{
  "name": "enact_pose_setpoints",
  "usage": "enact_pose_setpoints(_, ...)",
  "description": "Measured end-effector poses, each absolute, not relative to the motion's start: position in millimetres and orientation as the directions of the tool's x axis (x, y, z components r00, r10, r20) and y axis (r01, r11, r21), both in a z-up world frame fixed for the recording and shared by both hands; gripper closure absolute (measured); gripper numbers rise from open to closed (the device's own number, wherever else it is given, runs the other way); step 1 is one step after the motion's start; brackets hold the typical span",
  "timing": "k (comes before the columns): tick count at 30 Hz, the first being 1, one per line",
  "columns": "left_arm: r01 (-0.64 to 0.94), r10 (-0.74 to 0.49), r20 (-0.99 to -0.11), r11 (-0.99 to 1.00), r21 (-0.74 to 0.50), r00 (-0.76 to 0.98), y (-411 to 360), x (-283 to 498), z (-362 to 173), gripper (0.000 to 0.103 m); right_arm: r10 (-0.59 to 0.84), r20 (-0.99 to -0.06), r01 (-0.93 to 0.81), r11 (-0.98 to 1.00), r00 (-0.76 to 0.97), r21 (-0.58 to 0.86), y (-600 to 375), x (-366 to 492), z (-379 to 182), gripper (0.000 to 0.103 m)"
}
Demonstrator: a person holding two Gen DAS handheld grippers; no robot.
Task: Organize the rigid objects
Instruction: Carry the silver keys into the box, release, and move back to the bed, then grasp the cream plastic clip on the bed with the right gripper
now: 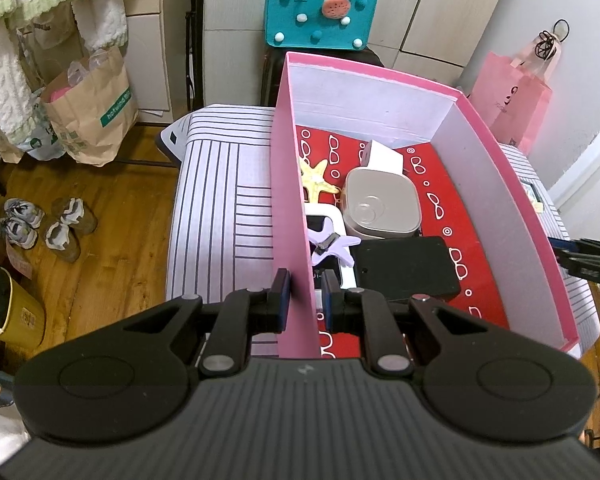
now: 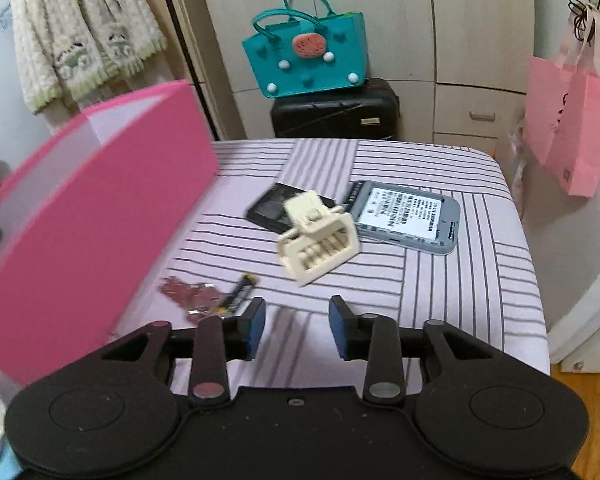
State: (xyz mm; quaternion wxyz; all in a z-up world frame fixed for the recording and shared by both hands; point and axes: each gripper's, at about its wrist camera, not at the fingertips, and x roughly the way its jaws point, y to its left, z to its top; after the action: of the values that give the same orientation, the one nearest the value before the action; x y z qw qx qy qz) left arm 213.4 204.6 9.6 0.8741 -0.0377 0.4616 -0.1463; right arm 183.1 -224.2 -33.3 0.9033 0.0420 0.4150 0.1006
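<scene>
Brown paper bag point(image 1: 96, 108), green "hotwind" label point(image 1: 116, 109)

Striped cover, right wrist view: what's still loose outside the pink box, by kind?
Cream plastic claw clip: 1
Grey flat device with white label: 1
Black flat rectangular slab: 1
Black-and-yellow battery: 1
Maroon crumpled wrapper: 1
Total: 5

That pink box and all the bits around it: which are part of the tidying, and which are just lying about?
Part of the job:
box, gripped by the left gripper
hair clip
phone
battery
right gripper, open and empty

Just lying about:
teal bag
suitcase
shoes
</scene>
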Motion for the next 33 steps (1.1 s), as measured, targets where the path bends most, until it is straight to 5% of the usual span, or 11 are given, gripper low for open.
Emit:
enact_pose_setpoints(5, 0.221, -0.288, -0.797, 0.955, -0.197, 0.531, 204.4, 213.4, 9.8, 0.089, 0.252, -0.689, -0.155, 0.967, 0.680, 0.201, -219.9, 200.1, -39.3, 0.038)
enact_pose_setpoints(18, 0.224, -0.290, -0.796, 0.954, -0.199, 0.532, 205.0, 213.4, 9.8, 0.089, 0.155, -0.624, -0.105, 0.988, 0.766, 0.117, -200.6, 208.9, -51.1, 0.032)
enact_pose_setpoints(20, 0.225, -0.293, -0.794, 0.953, -0.201, 0.532, 205.2, 213.4, 9.9, 0.089, 0.145, -0.613, -0.092, 0.989, 0.777, 0.117, -203.2, 205.7, -49.2, 0.038)
enact_pose_setpoints(21, 0.226, -0.295, -0.794, 0.953, -0.202, 0.532, 205.3, 213.3, 9.8, 0.089, 0.139, -0.611, -0.090, 0.990, 0.779, 0.112, -204.4, 204.2, -47.9, 0.059)
enact_pose_setpoints(23, 0.227, -0.297, -0.792, 0.952, -0.205, 0.533, 206.0, 213.2, 9.3, 0.089, 0.143, -0.625, -0.120, 0.990, 0.768, 0.080, -204.3, 201.3, -44.1, 0.064)
enact_pose_setpoints(24, 0.226, -0.298, -0.792, 0.952, -0.206, 0.534, 206.2, 213.1, 9.2, 0.089, 0.144, -0.630, -0.140, 0.988, 0.763, 0.056, -202.2, 198.9, -40.6, 0.076)
enact_pose_setpoints(33, 0.226, -0.300, -0.788, 0.952, -0.209, 0.538, 206.9, 212.8, 8.6, 0.089, 0.267, -0.536, -0.253, 0.962, 0.801, 0.101, -185.1, 173.8, 25.4, 0.077)
